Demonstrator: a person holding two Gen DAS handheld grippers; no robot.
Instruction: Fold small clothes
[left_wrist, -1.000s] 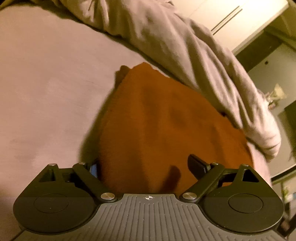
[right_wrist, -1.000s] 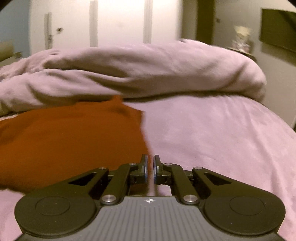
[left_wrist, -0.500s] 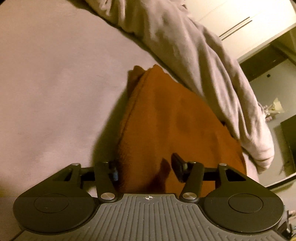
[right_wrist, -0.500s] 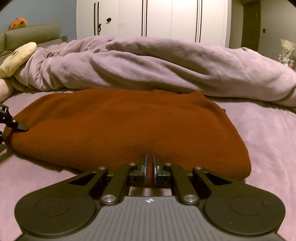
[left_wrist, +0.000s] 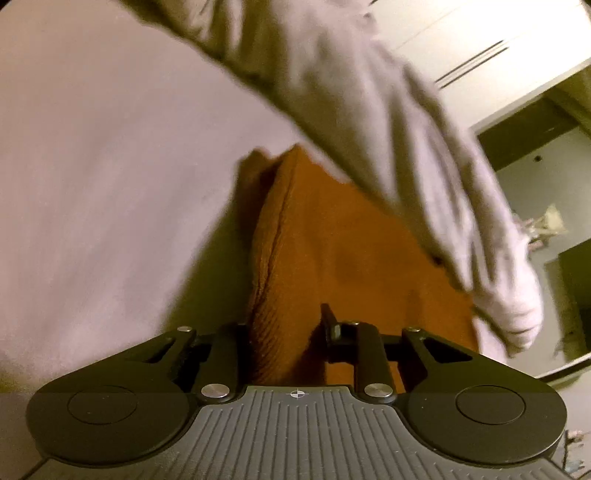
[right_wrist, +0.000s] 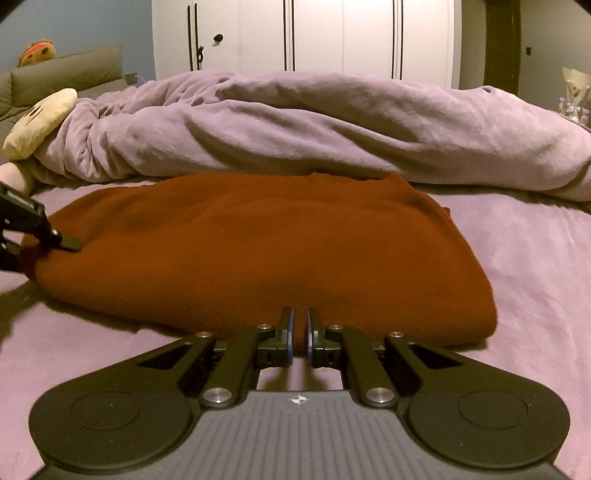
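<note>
the sweater (right_wrist: 258, 251) lay folded on the bed (right_wrist: 535, 258), just near of the bunched duvet (right_wrist: 314, 125). your left gripper (left_wrist: 286, 325) had just been closing its fingers on the sweater's left edge, fabric pinched between them. your right gripper (right_wrist: 299, 332) sat at the sweater's near edge, fingers closed; you couldn't tell if cloth was caught.

A folded garment (right_wrist: 258, 254) lies on a bed (right_wrist: 535, 280). Behind it, toward twelve o'clock, a bunched duvet (right_wrist: 314, 129) stretches across the bed, with wardrobe doors (right_wrist: 314, 37) beyond. A pillow (right_wrist: 40, 122) sits at ten o'clock. The left tool (right_wrist: 55, 240) is at the garment's nine o'clock end; the right tool (right_wrist: 300, 325) is at its six o'clock edge.
</note>
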